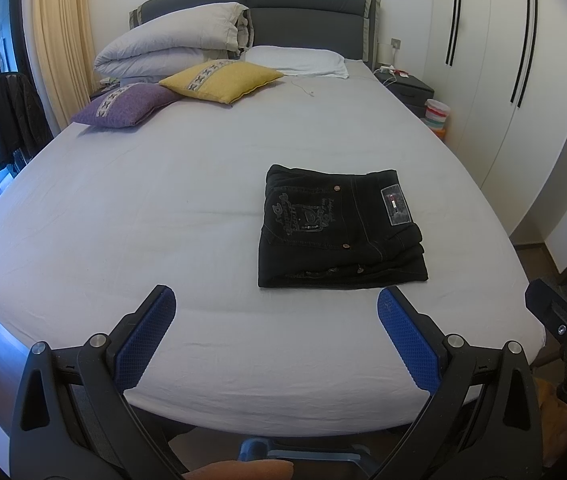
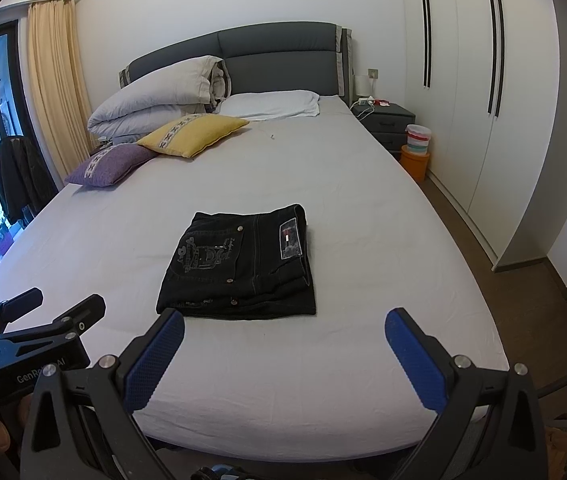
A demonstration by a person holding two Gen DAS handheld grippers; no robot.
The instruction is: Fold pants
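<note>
Where the grey sheet runs out to its rounded foot edge, the bed point(image 1: 163, 208) lies mostly bare, with open room left of centre and along the near edge. At the head end a folded duvet point(image 1: 171, 40) is stacked in the left corner, a white pillow point(image 1: 299, 60) lies beside it against the headboard, and a yellow cushion point(image 1: 221, 80) overlaps a purple cushion point(image 1: 127, 108) near the left edge. The black pants point(image 1: 339, 232) rest folded into a compact rectangle right of centre, toward the foot edge, label patch upward, with bare sheet all round. The left gripper point(image 1: 275, 304) hangs over the foot edge, its blue pads spread wide and empty, apart from the cloth. The right gripper point(image 2: 285, 326) is likewise spread wide and holding nothing, its left pad just short of the pants' near corner. Beside the bed's right edge, a striped tub point(image 2: 418, 136) sits on an orange container point(image 2: 414, 164) on the floor; their contents cannot be seen.
</note>
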